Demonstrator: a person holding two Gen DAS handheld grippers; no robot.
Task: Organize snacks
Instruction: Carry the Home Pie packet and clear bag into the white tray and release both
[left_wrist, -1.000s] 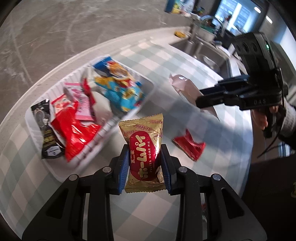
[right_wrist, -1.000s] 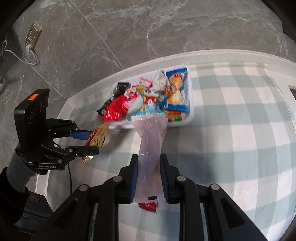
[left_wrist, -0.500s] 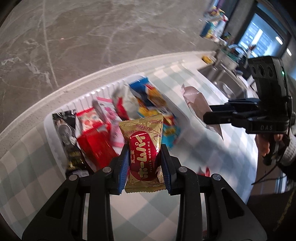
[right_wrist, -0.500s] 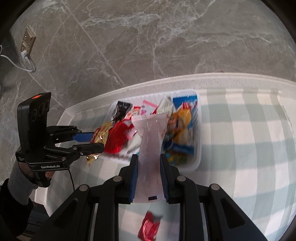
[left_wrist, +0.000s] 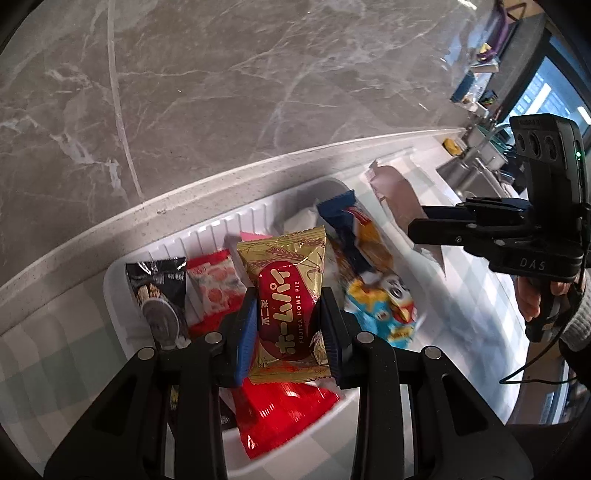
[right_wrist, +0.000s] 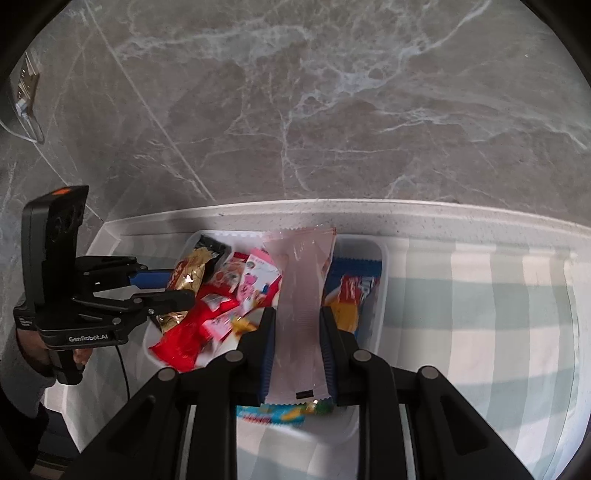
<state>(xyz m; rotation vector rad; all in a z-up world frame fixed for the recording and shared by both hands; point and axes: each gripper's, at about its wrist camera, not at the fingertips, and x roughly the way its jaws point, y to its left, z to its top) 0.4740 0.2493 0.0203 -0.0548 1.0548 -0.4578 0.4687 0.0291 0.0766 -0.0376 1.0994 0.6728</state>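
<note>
My left gripper (left_wrist: 287, 330) is shut on a gold and red Home Pie packet (left_wrist: 286, 306) and holds it above the white snack tray (left_wrist: 207, 236). My right gripper (right_wrist: 298, 334) is shut on a long pale pink packet (right_wrist: 300, 295), held over the same tray (right_wrist: 380, 295). The tray holds several snacks: a black packet (left_wrist: 159, 295), a red packet (left_wrist: 280, 417), a blue packet (left_wrist: 354, 236) and a light blue packet (left_wrist: 380, 310). Each gripper shows in the other's view: the left (right_wrist: 173, 286) with the gold packet (right_wrist: 186, 284), the right (left_wrist: 419, 229) with the pink packet (left_wrist: 399, 199).
The tray sits on a green and white checked cloth (right_wrist: 480, 314) by the white counter edge (right_wrist: 369, 210) under a grey marble wall (right_wrist: 295, 92). A sink (left_wrist: 476, 173) and clutter lie far right in the left wrist view.
Both grippers have moved forward with their packets and now hang over the tray. The small red packet on the cloth has left both views.
</note>
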